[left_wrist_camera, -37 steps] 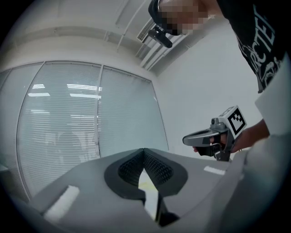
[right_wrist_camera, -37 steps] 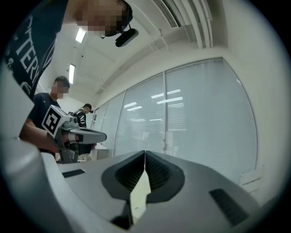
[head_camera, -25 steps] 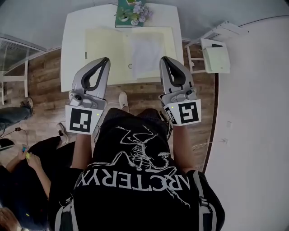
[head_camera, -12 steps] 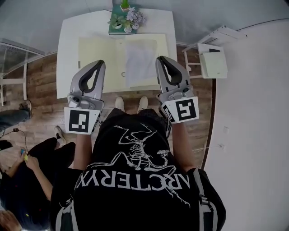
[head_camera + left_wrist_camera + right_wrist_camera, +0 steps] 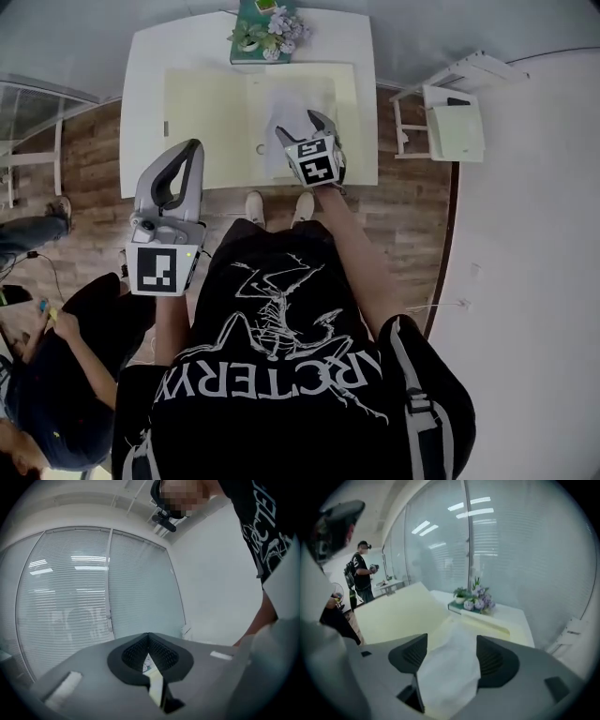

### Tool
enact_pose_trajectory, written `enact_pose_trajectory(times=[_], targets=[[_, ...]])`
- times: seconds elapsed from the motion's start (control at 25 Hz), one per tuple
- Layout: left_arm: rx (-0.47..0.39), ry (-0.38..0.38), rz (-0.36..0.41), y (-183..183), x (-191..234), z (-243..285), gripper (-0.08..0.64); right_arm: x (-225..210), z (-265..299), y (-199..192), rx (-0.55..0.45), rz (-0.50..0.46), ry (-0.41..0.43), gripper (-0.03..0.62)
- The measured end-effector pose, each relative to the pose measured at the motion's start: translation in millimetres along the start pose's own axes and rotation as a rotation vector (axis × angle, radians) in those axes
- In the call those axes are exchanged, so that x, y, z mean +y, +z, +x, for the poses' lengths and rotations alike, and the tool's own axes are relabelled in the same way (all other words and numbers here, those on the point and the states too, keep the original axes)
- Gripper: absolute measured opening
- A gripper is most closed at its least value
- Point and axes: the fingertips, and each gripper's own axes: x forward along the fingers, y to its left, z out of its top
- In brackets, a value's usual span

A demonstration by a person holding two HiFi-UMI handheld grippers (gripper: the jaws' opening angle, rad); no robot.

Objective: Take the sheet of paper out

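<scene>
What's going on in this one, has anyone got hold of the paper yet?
A person stands at a white table with a gripper in each hand. The right gripper is out over the white sheet of paper, which lies in an open yellow folder. Its jaws are apart with the sheet showing between them, not clamped. The left gripper is held up on the left, jaws together, holding nothing. The sheet is not yet out.

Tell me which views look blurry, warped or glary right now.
Right gripper view: the sheet of paper near the lens is soft, and light reflections streak the glass wall. Left gripper view: fisheye bows the blinds. Head view: sharp, evenly lit.
</scene>
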Motion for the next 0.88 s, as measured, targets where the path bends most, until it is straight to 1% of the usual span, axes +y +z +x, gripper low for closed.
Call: enact_pose_trajectory(times=[0.08, 0.16, 0.24, 0.36, 0.44, 0.52, 0.6, 0.68, 0.72, 0.76, 0.8, 0.84, 0.88], targets=[[0.011, 0.013, 0.005, -2, 4, -6, 0.011, -4, 31, -17, 0.064, 0.014, -0.034, 0.31], [0.0, 0.024, 0.012, -1, 8, -11, 0.011, -9, 55, -26, 0.11, 0.037, -0.062, 0.322], [0.0, 0.034, 0.015, -3, 13, -12, 0.011, -14, 76, -33, 0.158, 0.049, -0.073, 0.327], [0.064, 0.042, 0.002, -12, 16, -16, 0.011, -20, 101, -43, 0.233, 0.065, -0.079, 0.328], [0.082, 0.045, 0.005, -14, 17, -18, 0.011, -24, 111, -50, 0.272, 0.065, -0.087, 0.328], [0.089, 0.05, 0.005, -16, 19, -19, 0.011, -27, 115, -56, 0.283, 0.095, -0.088, 0.331], [0.091, 0.053, 0.004, -18, 21, -20, 0.011, -27, 115, -56, 0.273, 0.123, -0.085, 0.33], [0.091, 0.052, 0.005, -19, 23, -19, 0.011, -24, 115, -53, 0.262, 0.126, -0.078, 0.328], [0.093, 0.051, 0.005, -19, 23, -18, 0.011, -23, 114, -53, 0.26, 0.123, -0.074, 0.317], [0.092, 0.049, 0.005, -20, 22, -18, 0.011, -22, 114, -52, 0.261, 0.119, -0.07, 0.27], [0.09, 0.046, 0.005, -20, 22, -18, 0.011, -22, 113, -53, 0.261, 0.116, -0.066, 0.204], [0.086, 0.044, 0.006, -20, 21, -18, 0.012, -22, 112, -53, 0.261, 0.117, -0.063, 0.189], [0.084, 0.042, 0.006, -20, 20, -18, 0.011, -22, 111, -53, 0.258, 0.122, -0.061, 0.187]])
